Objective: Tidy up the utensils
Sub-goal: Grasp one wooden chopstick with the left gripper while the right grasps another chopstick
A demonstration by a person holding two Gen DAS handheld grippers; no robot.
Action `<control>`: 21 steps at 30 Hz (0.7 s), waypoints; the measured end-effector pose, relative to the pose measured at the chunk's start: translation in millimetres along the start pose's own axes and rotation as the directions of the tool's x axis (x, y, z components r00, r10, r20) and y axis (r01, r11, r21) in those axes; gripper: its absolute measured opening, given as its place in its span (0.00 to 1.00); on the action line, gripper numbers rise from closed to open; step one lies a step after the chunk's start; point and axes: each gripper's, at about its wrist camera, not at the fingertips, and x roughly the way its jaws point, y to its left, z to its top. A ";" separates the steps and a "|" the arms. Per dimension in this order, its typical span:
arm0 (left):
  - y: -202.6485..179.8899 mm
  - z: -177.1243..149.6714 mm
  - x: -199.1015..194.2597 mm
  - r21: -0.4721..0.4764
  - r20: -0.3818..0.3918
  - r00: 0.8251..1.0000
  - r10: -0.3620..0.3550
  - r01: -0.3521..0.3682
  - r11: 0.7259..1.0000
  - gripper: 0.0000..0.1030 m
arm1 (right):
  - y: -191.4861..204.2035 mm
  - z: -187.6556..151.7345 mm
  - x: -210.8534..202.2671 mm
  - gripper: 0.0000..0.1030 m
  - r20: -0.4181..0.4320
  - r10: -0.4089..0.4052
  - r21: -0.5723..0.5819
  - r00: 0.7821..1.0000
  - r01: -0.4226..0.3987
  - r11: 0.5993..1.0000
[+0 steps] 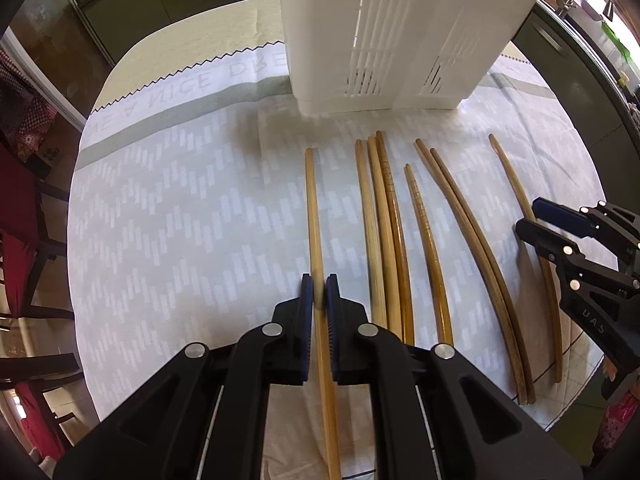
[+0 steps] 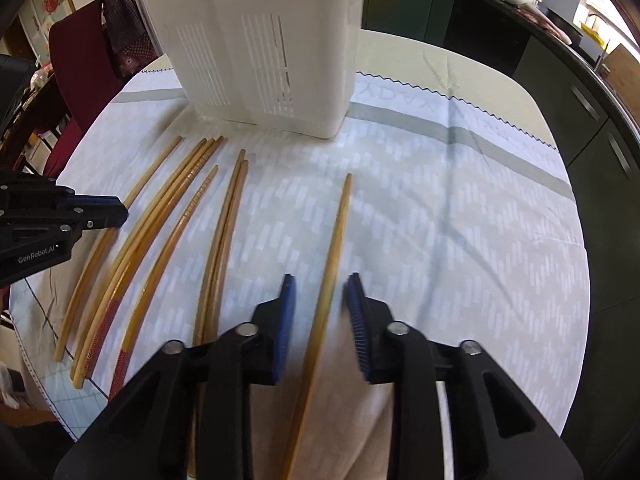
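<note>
Left gripper (image 1: 319, 294) points steeply down at the cloth, jaws pinched on the leftmost chopstick (image 1: 314, 216), which runs straight ahead from between its blue pads (image 1: 307, 300) toward the white slotted utensil holder (image 1: 400, 40). The holder stands upright on the patterned tablecloth (image 1: 180, 208), just past the chopstick tips, ahead and slightly right of this gripper.

Right of the left gripper: a tight bundle of three chopsticks (image 1: 384, 220), then a single ribbed chopstick (image 1: 426, 248), then a touching pair (image 1: 476, 248), all lying flat on the cloth, tips toward the holder.

Far right, the right gripper (image 2: 320, 312) straddles the rightmost chopstick (image 2: 338, 232). Its jaws stand apart, a visible gap on both sides of the stick, pads not pressing it; the stick lies on the cloth between them. In the right wrist view the holder is ahead and to the left of this gripper, the other chopsticks all off to its left, and the left gripper's black body shows at the far left edge, over the leftmost stick.
</note>
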 end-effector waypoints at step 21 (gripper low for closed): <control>22.8 13.5 -80.6 -0.019 0.234 0.971 -0.042 0.048 0.999 0.06 | 8.9 0.0 -88.9 0.07 0.310 0.101 0.037 0.945 -0.118 0.992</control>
